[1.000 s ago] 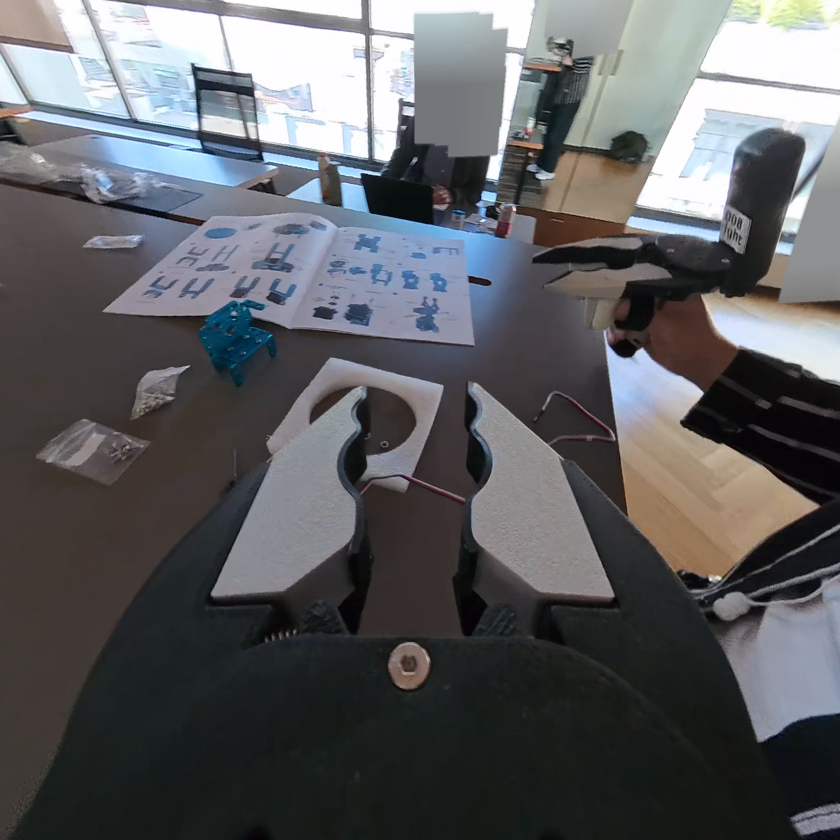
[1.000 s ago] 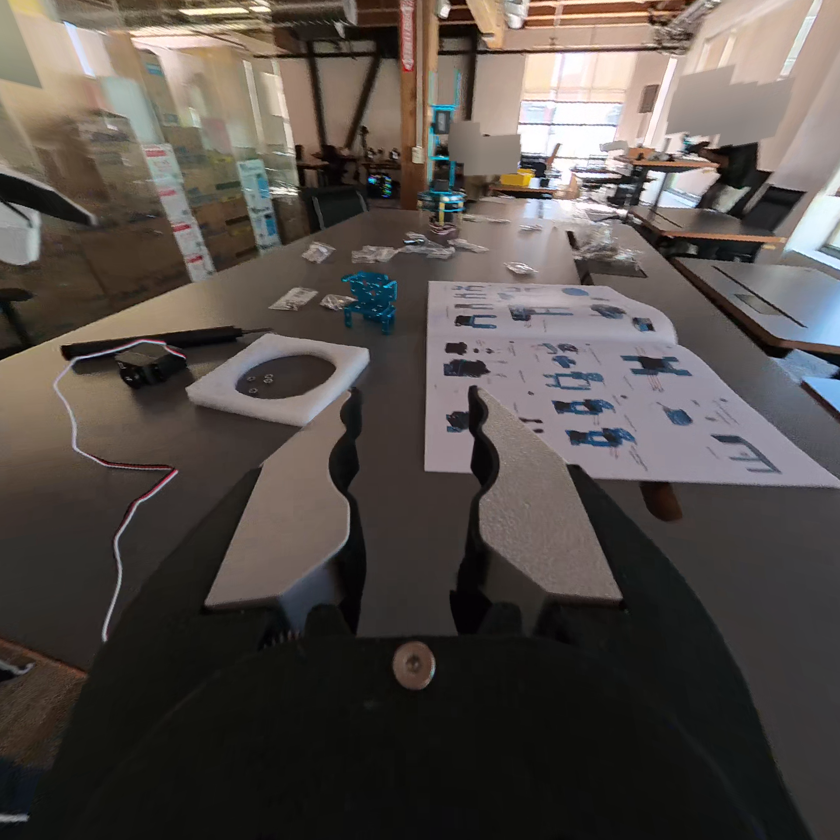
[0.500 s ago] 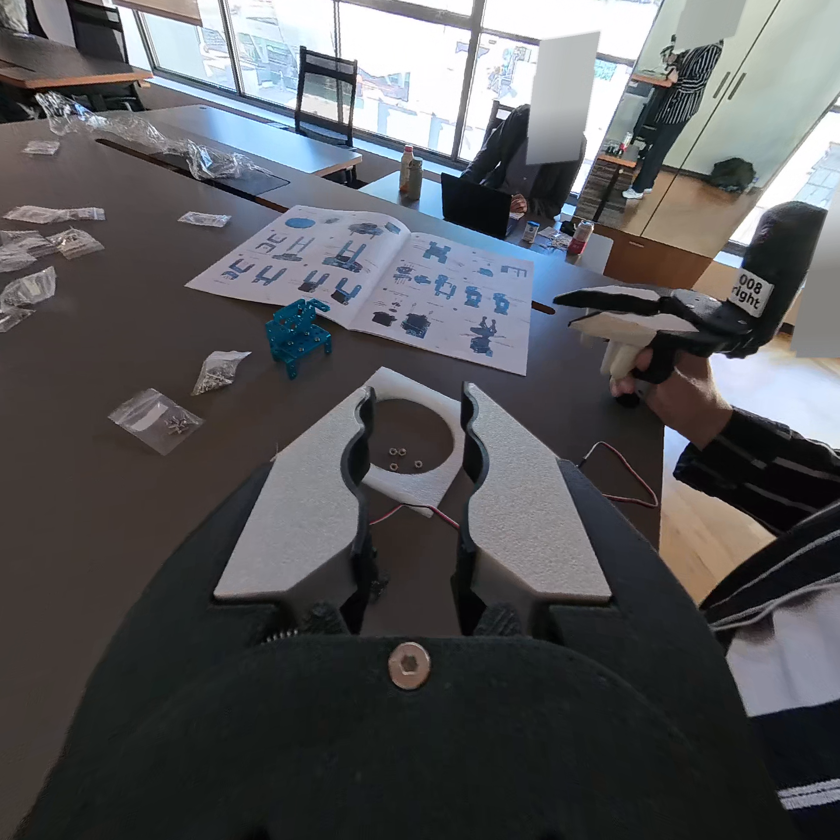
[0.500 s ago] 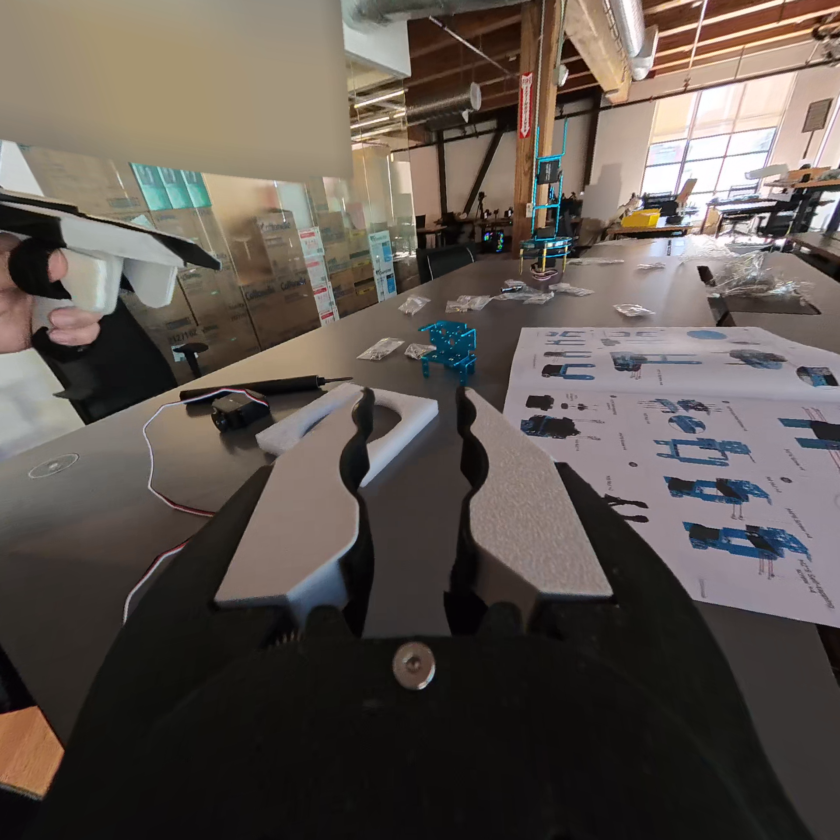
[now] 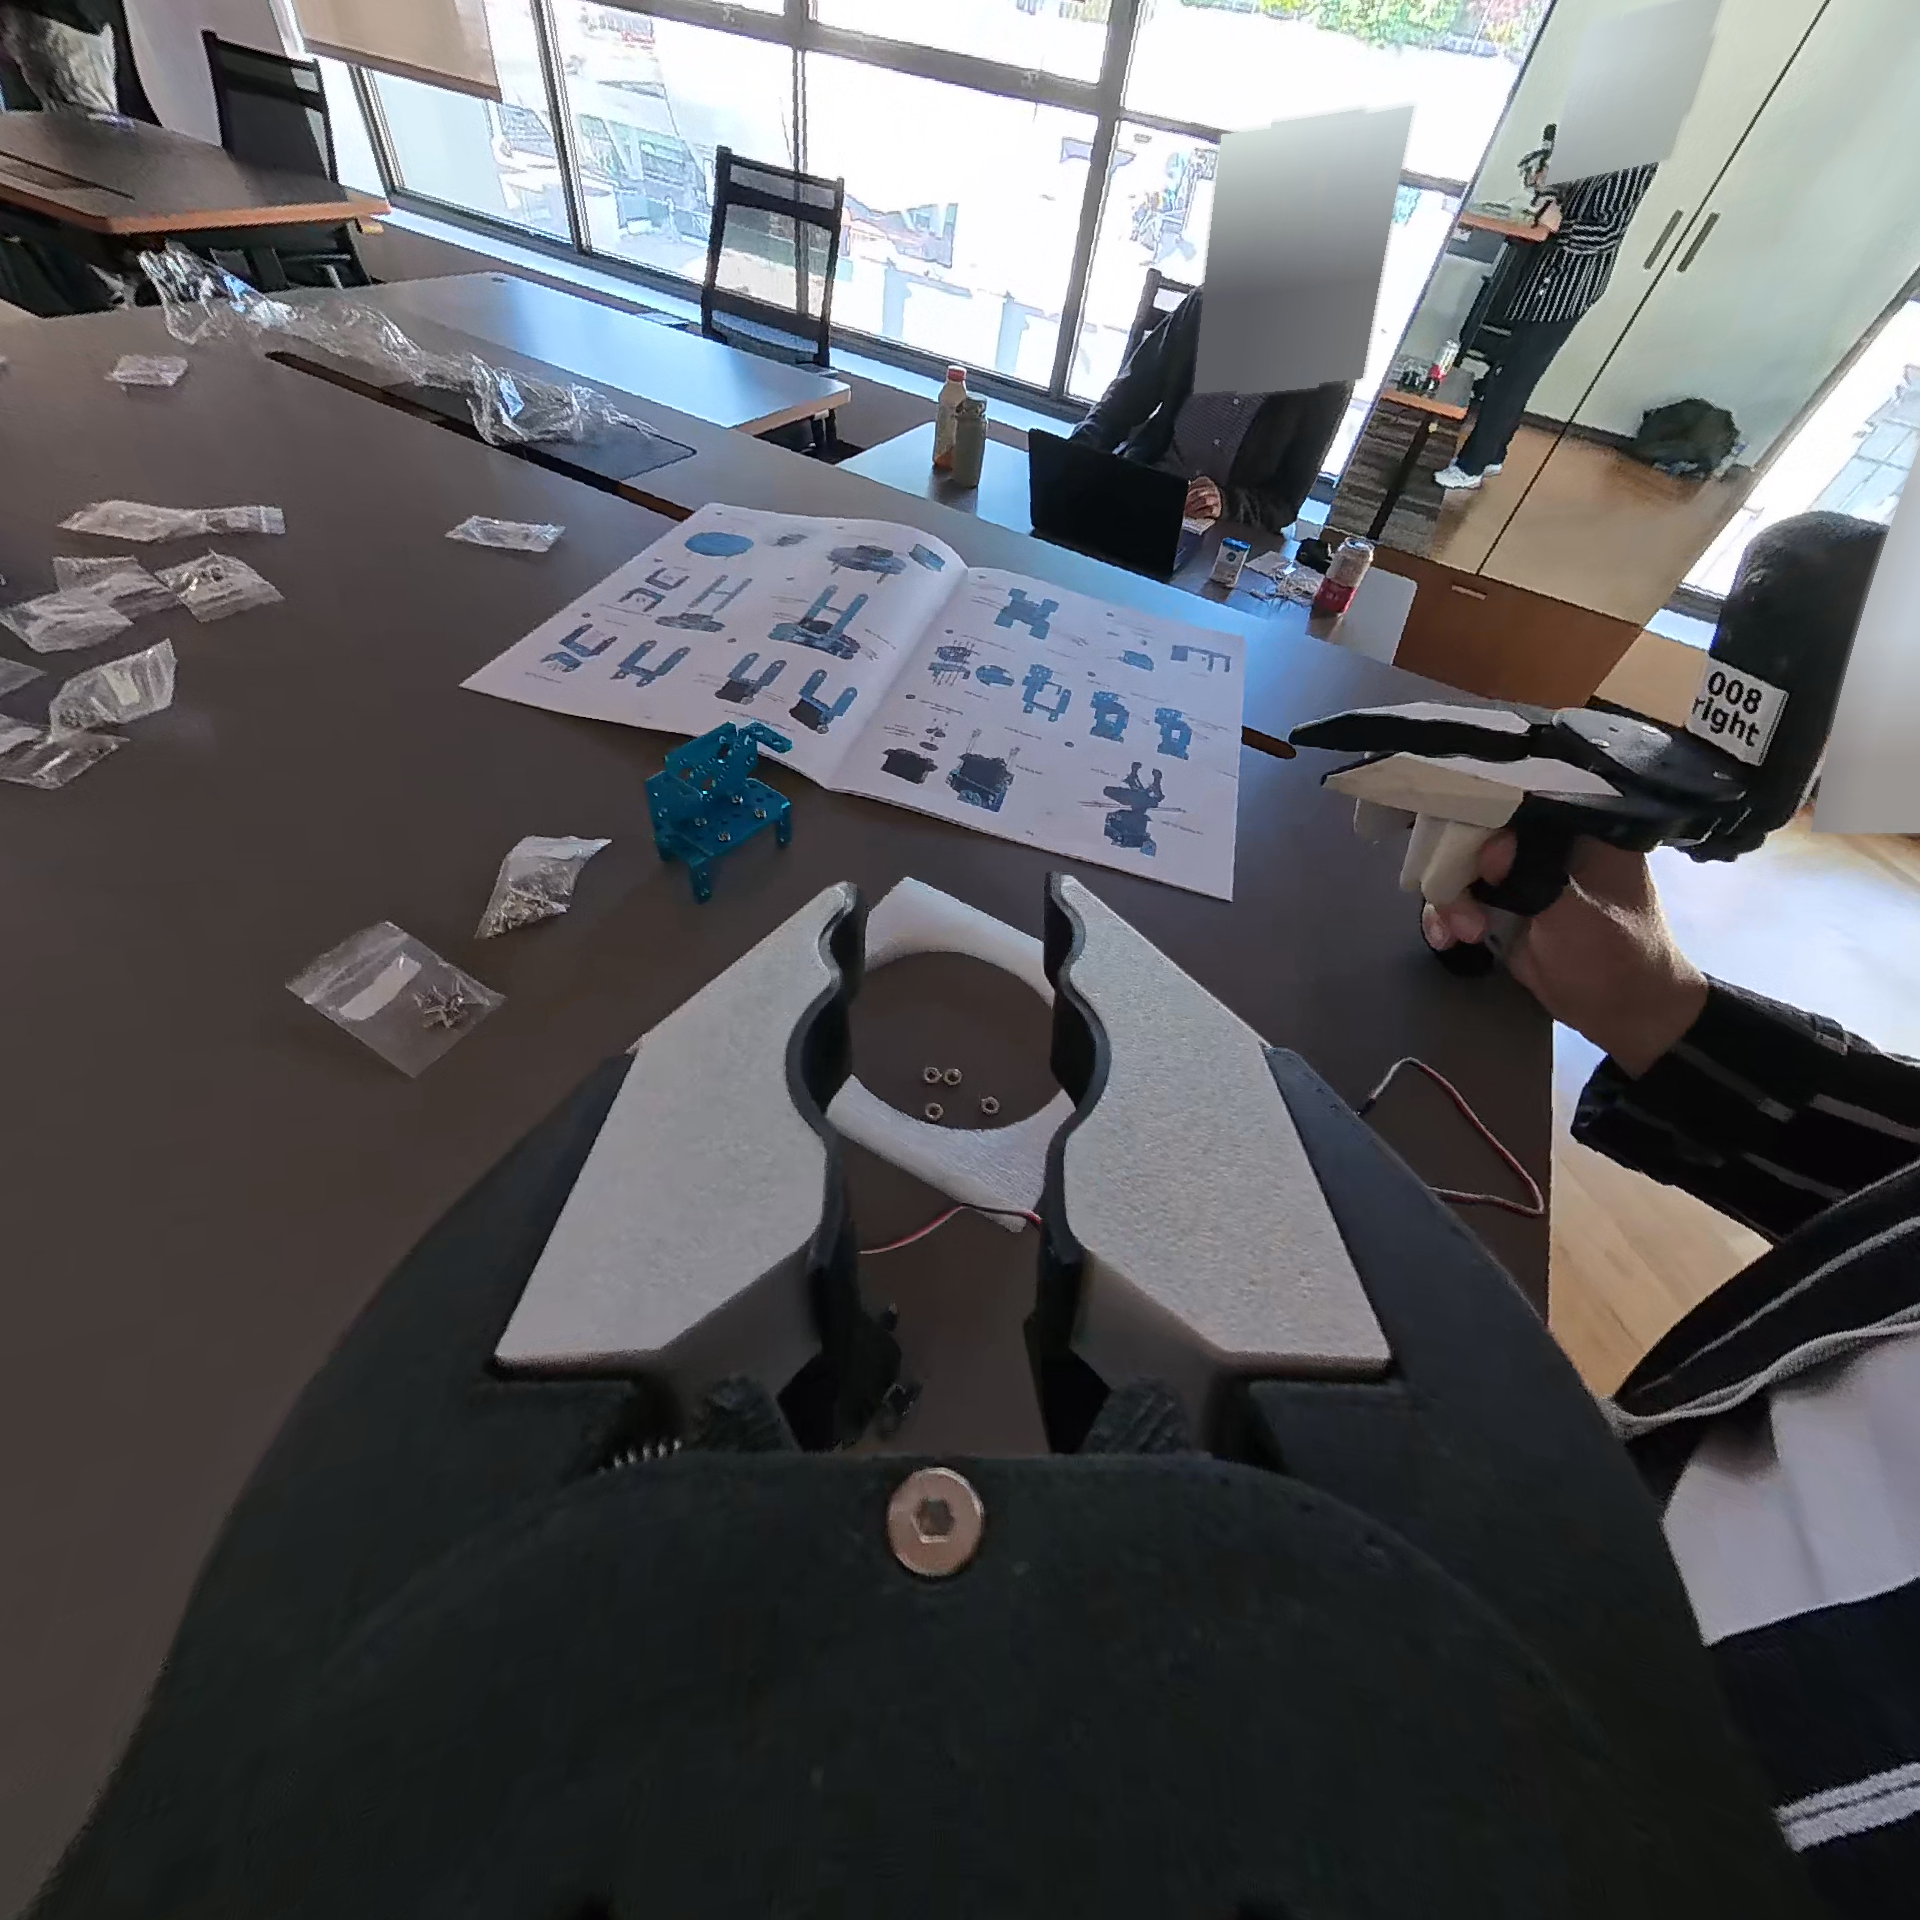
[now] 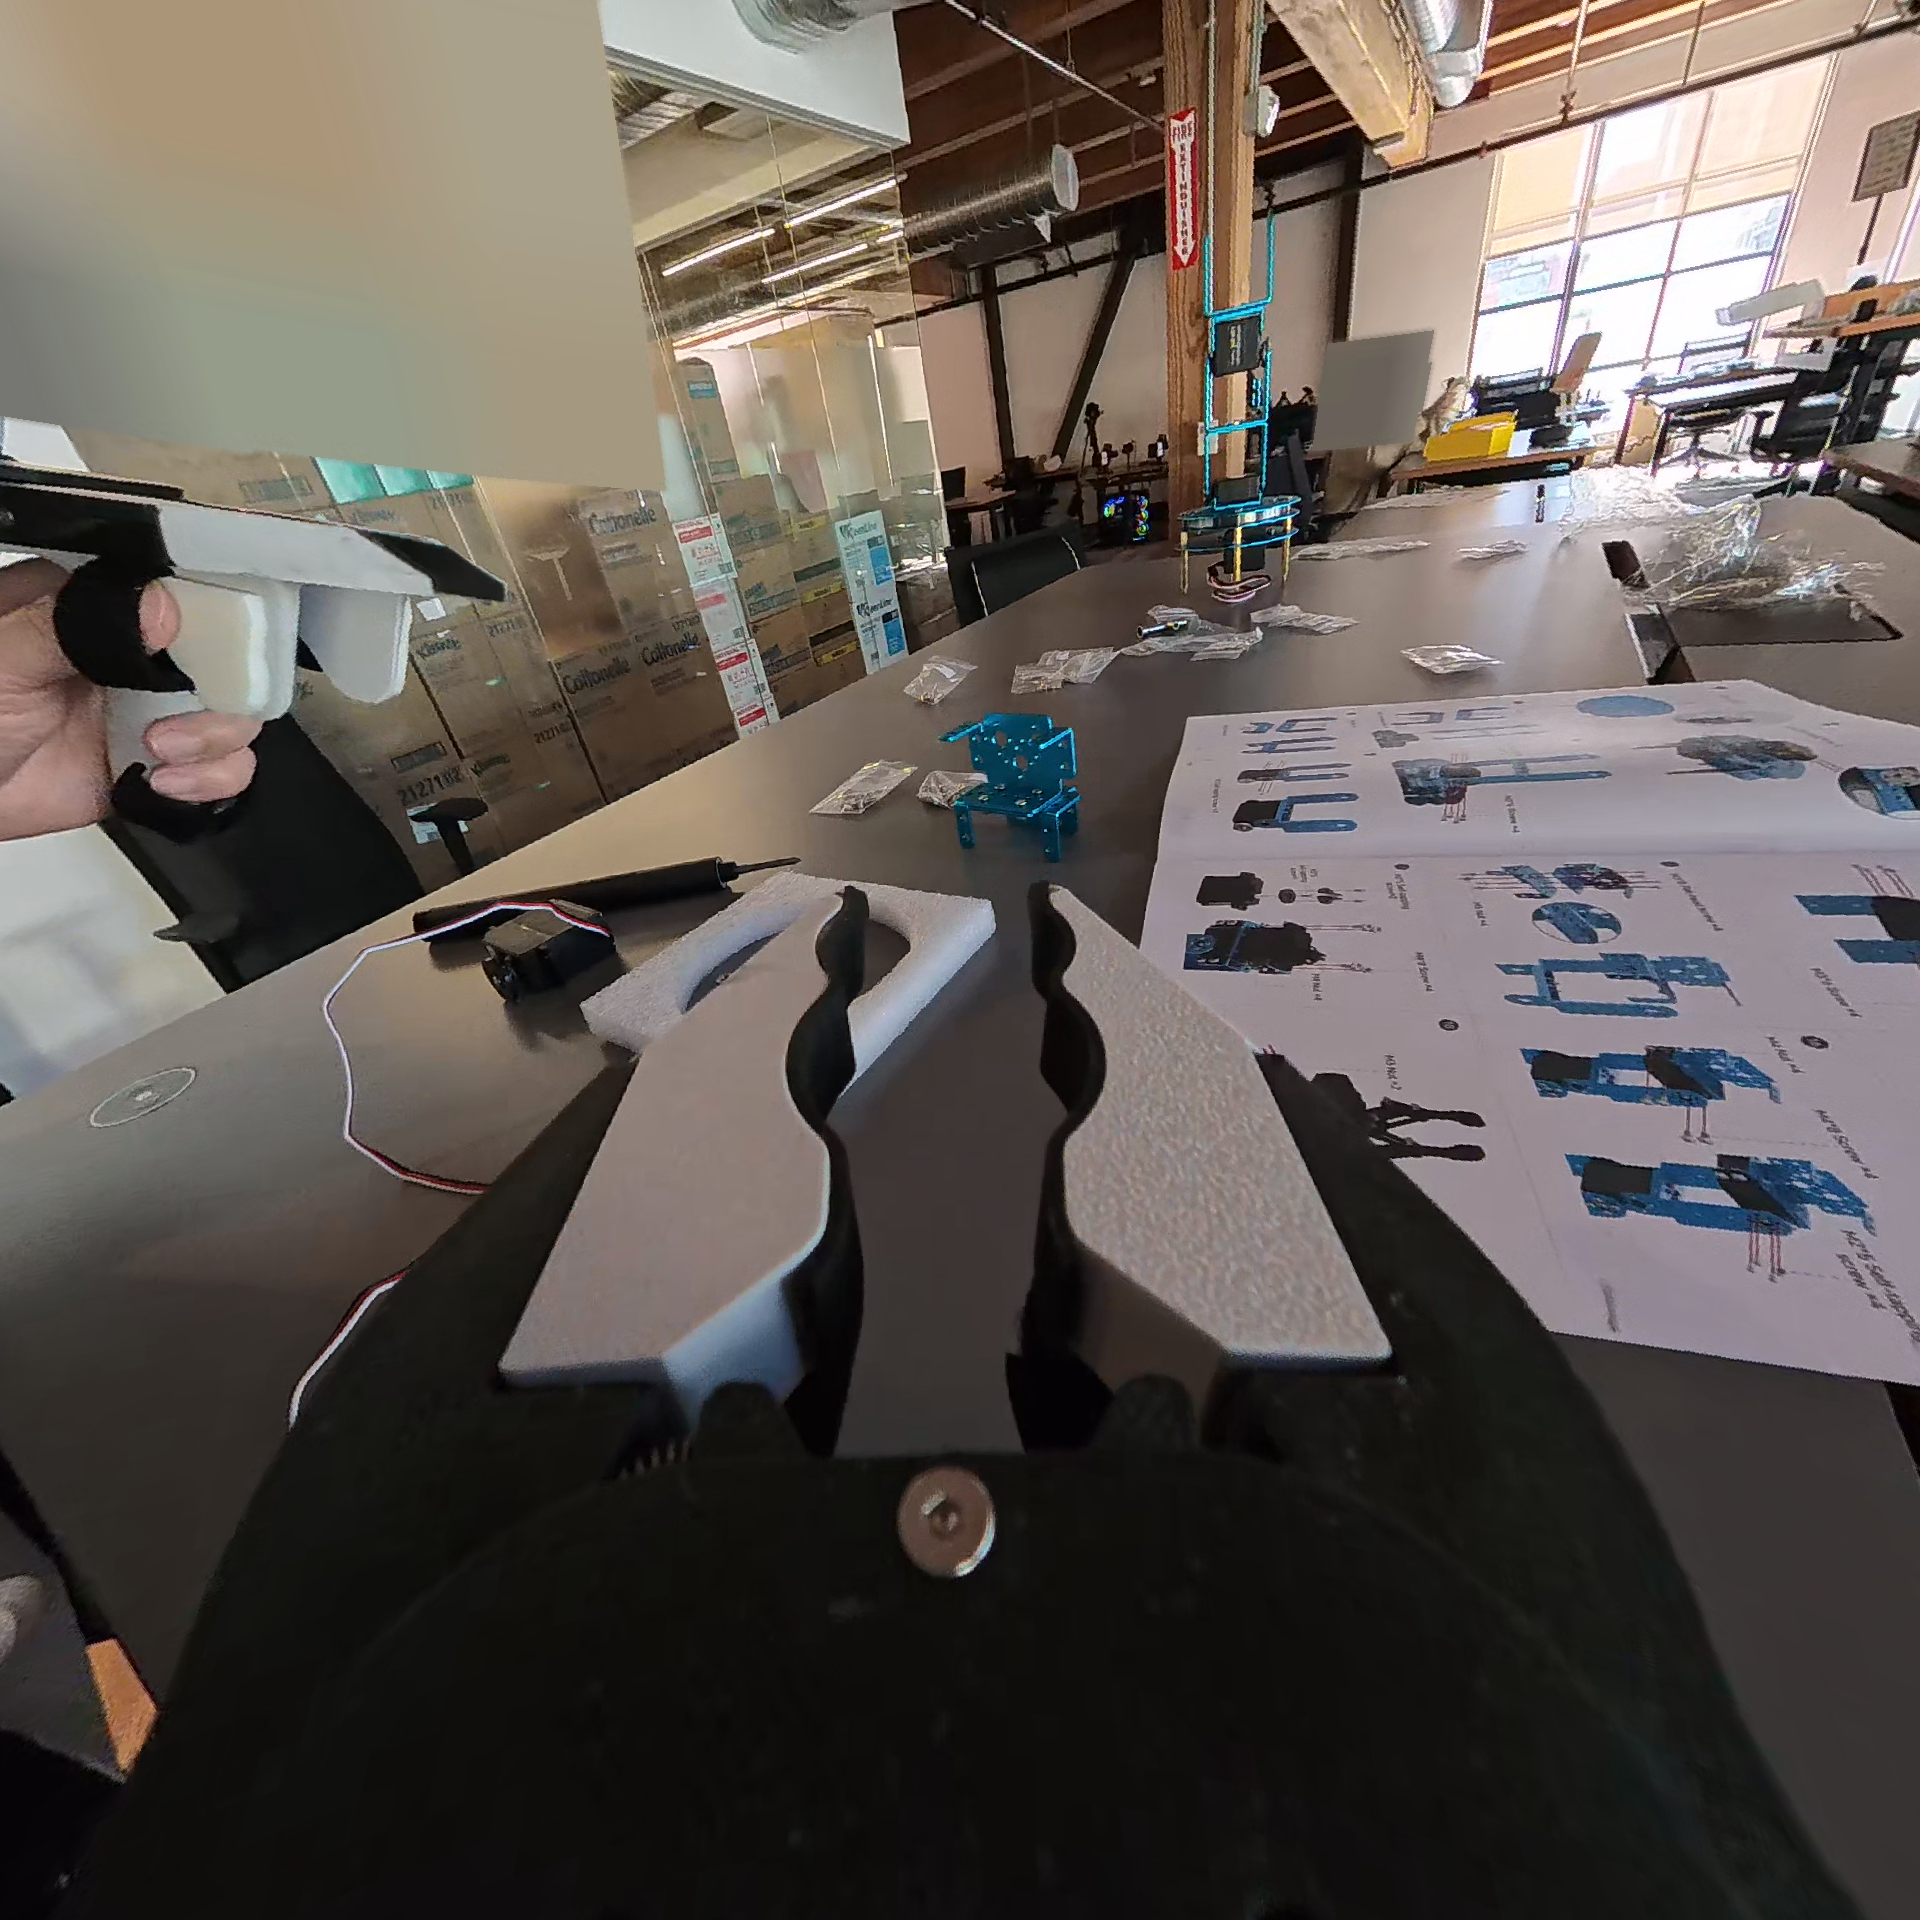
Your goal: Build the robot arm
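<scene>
We hold the left claw spread and empty above the white foam ring, where small nuts lie inside on the dark table. Our right claw is also spread and empty, nearest that foam ring. A blue metal bracket stands beyond, beside the open instruction sheet; a black servo with its wire lies to the left.
</scene>
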`<state>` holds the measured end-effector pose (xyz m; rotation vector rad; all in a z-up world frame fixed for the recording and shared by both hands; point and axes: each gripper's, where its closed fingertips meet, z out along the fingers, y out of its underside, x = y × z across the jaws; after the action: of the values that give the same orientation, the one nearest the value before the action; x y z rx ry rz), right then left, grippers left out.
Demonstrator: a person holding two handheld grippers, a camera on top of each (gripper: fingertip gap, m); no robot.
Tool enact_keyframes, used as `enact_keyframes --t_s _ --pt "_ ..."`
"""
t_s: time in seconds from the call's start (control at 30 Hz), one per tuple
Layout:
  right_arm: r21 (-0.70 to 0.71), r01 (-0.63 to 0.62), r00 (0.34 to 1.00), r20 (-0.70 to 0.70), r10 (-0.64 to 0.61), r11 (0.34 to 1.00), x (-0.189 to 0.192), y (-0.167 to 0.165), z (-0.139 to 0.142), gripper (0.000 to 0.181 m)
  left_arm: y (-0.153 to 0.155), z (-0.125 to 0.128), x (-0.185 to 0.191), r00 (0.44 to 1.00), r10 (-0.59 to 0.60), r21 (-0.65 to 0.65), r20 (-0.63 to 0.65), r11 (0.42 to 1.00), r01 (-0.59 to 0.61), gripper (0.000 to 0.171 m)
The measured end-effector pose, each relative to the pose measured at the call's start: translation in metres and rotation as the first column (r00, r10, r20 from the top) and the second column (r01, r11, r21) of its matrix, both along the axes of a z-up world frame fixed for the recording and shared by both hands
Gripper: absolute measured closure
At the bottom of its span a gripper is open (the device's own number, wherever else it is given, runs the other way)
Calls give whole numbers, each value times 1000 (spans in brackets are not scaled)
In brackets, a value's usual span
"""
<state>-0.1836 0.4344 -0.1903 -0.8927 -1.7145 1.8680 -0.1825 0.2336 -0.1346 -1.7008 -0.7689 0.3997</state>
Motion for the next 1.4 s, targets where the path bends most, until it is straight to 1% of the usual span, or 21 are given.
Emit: enact_keyframes --t_s 0.1,0.2,0.43,0.83,1.4 --pt "16 21 1000 -9 -21 1000 -1 2 0 150 2 1 -3 1000 -2 -2 -4 1000 2 139" --pt "35 12 1000 -6 -12 999 -1 0 -2 150 5 1 -7 1000 -8 -3 -5 1000 8 139" --pt "6 -2 1000 13 2 1000 -2 1 -2 152 10 5 -12 1000 -11 -26 -20 1000 11 139" --pt "34 6 999 32 -7 999 -3 2 -6 154 13 8 -18 1000 -4 -32 -23 999 3 139" --pt "36 0 1000 26 -1 999 -2 2 -5 155 7 11 -20 999 26 -9 -23 1000 -26 140"
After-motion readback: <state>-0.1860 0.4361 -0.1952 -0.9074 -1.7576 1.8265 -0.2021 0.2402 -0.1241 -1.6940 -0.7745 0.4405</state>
